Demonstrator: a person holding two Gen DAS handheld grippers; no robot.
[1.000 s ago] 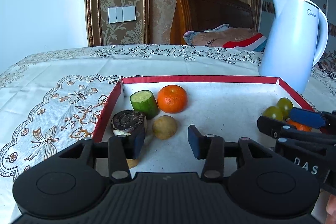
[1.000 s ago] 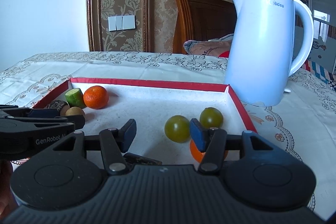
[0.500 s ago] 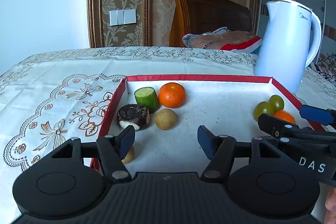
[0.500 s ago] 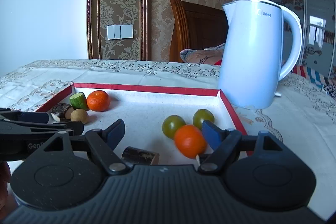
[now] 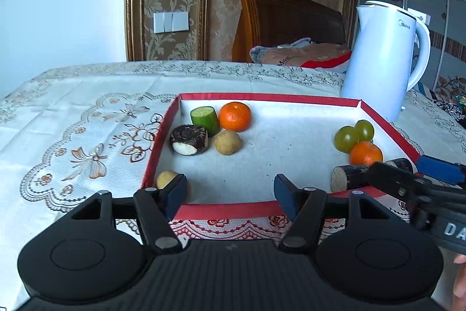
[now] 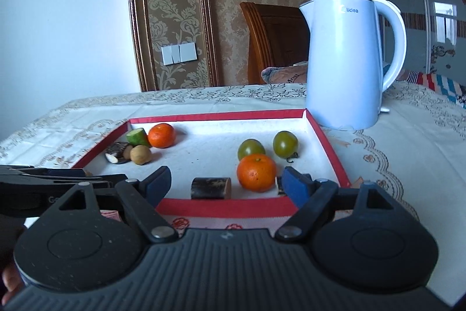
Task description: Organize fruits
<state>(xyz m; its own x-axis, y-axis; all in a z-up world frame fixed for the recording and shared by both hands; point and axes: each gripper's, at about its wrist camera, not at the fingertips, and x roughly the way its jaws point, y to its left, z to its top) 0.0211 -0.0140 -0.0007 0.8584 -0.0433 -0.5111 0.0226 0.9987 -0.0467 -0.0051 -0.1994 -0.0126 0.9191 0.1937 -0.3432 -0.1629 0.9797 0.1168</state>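
A red-rimmed tray [image 5: 221, 210] holds the fruit. At its far left lie a cucumber piece [image 5: 204, 118], a mandarin [image 5: 234, 116], a dark cut stalk [image 5: 189, 139] and a small brown fruit [image 5: 227, 142]. Another small brown fruit [image 5: 166, 178] sits by the near left corner. At the right are two green tomatoes [image 6: 251, 148], a second mandarin [image 6: 256, 172] and a dark stalk piece [image 6: 211, 188]. My left gripper [image 5: 230, 191] is open over the near rim and holds nothing. The jaws of my right gripper [image 6: 225, 184] are opening; the mandarin lies free beyond them.
A white electric kettle [image 6: 346, 60] stands on the embroidered tablecloth [image 5: 72, 130] just past the tray's far right corner. A wooden chair back [image 5: 285, 19] with a cushion is behind the table. The right gripper [image 5: 416, 174] reaches in beside the left one.
Both grippers have widened and drawn back toward the tray's near rim. The right one let go of the mandarin, which now rests by the green tomatoes. The left has left the dark stalk.
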